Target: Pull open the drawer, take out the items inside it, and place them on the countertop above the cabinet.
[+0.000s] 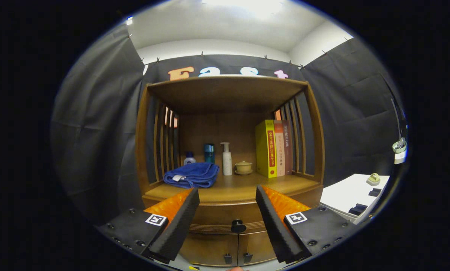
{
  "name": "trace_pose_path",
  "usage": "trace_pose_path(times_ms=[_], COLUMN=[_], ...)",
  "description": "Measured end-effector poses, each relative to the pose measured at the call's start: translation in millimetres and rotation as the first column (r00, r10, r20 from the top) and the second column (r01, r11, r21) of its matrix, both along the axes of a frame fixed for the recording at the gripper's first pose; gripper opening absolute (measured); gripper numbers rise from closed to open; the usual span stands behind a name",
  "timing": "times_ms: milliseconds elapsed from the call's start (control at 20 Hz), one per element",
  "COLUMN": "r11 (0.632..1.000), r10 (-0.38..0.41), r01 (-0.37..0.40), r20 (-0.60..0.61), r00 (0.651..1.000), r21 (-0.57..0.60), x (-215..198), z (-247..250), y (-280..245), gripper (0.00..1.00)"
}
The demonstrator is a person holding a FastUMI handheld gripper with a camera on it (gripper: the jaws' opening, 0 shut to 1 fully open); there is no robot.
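Dark cloth walled the booth around a wooden cabinet (228, 150). Your gripper (227, 195) was released, fingers spread apart and gripping nothing. The drawer (217, 218) was shut, its knob (238, 226) dead ahead between the fingers, below the worktop (247, 186).

Folded towel (192, 175) lies left on the counter (243, 188), pump bottle (227, 159) mid-back, books (274, 148) right, drawer knob (238, 226) below.
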State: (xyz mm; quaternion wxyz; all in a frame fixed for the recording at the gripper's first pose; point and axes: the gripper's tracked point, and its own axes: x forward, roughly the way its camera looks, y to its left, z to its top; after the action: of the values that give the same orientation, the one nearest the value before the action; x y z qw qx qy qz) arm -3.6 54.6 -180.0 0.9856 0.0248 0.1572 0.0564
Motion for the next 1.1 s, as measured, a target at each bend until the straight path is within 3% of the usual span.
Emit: trace_pose_path(times_ms=[350,600,900,1100], r11=[0.999,0.995,0.99,0.997], r10=[-0.023,0.004,-0.056,-0.046], r01=[0.018,-0.024,0.025,0.031], r20=[-0.151,-0.203,-0.232,-0.249], r00=[0.988,0.979,0.971,0.967], r21=[-0.033,-0.096,-0.136,-0.066], x=[17.9,13.6,25.2,20.1], z=[-120.5,-168.3,-184.8,-188.5], y=[-13.4,-11.3,-19.2,-19.0], gripper=[0.99,0.96,0.71,0.55])
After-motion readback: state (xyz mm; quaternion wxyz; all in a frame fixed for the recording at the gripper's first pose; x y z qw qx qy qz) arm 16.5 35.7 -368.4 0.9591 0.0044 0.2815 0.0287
